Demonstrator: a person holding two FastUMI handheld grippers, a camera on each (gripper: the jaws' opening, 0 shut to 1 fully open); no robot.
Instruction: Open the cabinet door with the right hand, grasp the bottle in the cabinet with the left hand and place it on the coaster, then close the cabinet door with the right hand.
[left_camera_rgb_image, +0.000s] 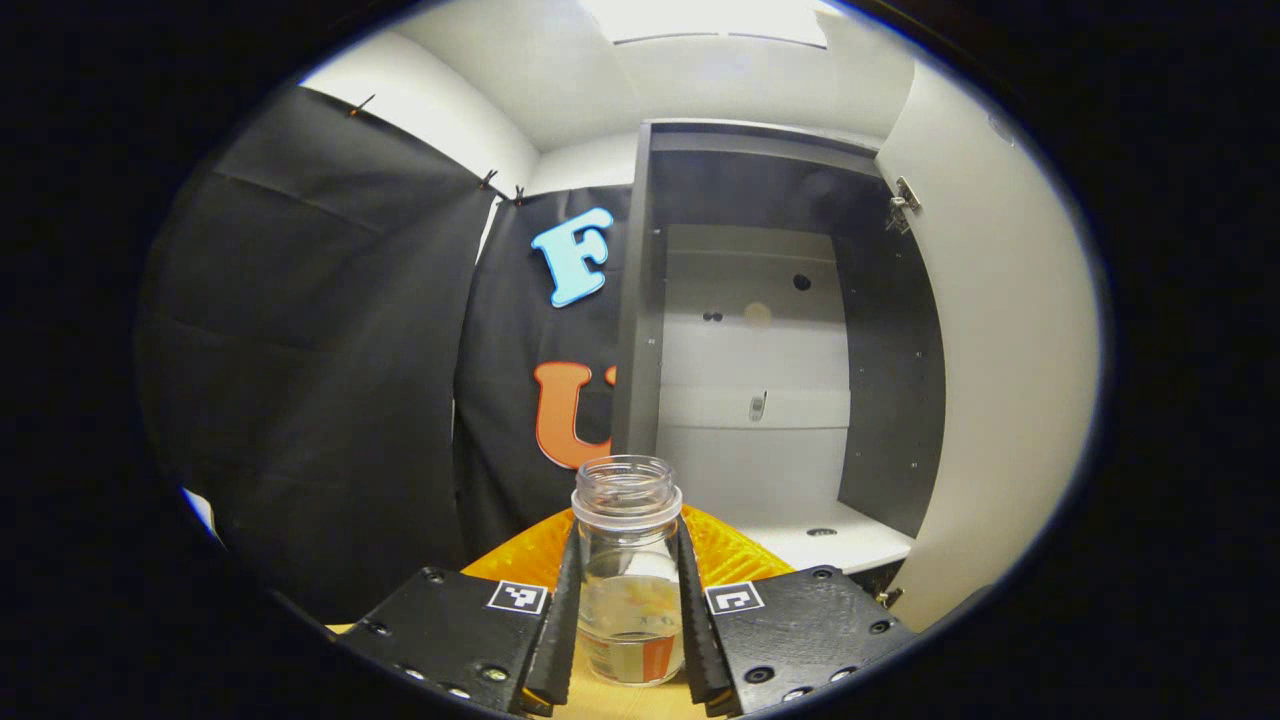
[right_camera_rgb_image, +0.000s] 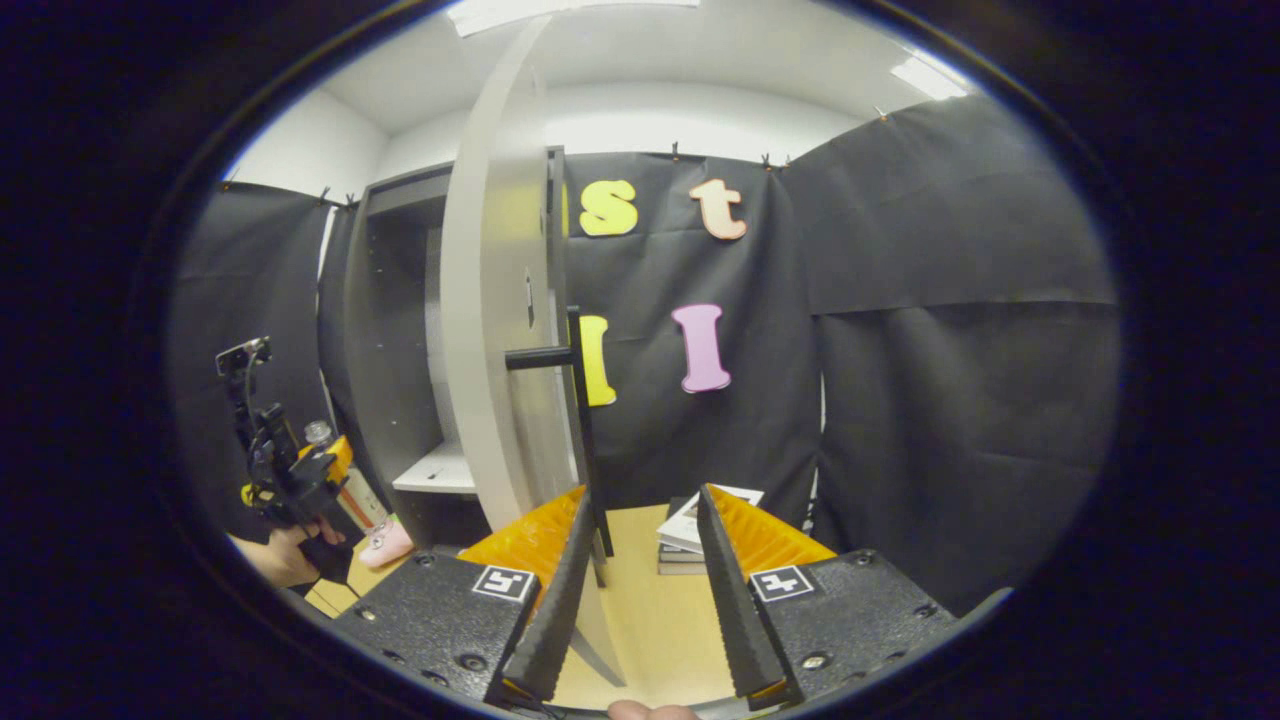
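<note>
- Now the left hand-held gripper (left_camera_rgb_image: 628, 640) pinches the bottle (left_camera_rgb_image: 627, 570), one finger pressed on each side of its clear body, in the left gripper view.
- The bottle stands upright between the fingers, uncapped, with a little clear liquid low inside and a label band near its base.
- Its base sits just above or on the pale wooden counter (left_camera_rgb_image: 610, 700); I cannot tell whether it touches.
- Beyond the bottle, the cabinet (left_camera_rgb_image: 760, 350) stands open, with the cabinet door (left_camera_rgb_image: 1000, 340) swung out on the right and a white shelf (left_camera_rgb_image: 830, 540) low inside.
- In the right gripper view, the right hand-held gripper (right_camera_rgb_image: 640, 590) has its fingers spread, pinching nothing.
- The cabinet door (right_camera_rgb_image: 495, 350) is seen edge-on just beyond its left finger, and the dark bar handle (right_camera_rgb_image: 578, 400) stands out from the door, near the finger.
- Far left in that view, a hand (right_camera_rgb_image: 285, 555) holds the left hand-held gripper (right_camera_rgb_image: 300, 480) with the bottle (right_camera_rgb_image: 330, 470), out in front of the cabinet.
- A pink coaster (right_camera_rgb_image: 385, 545) lies on the counter just below the bottle, near the cabinet's foot.
- A stack of books (right_camera_rgb_image: 700, 530) lies on the counter beyond the right finger.
</note>
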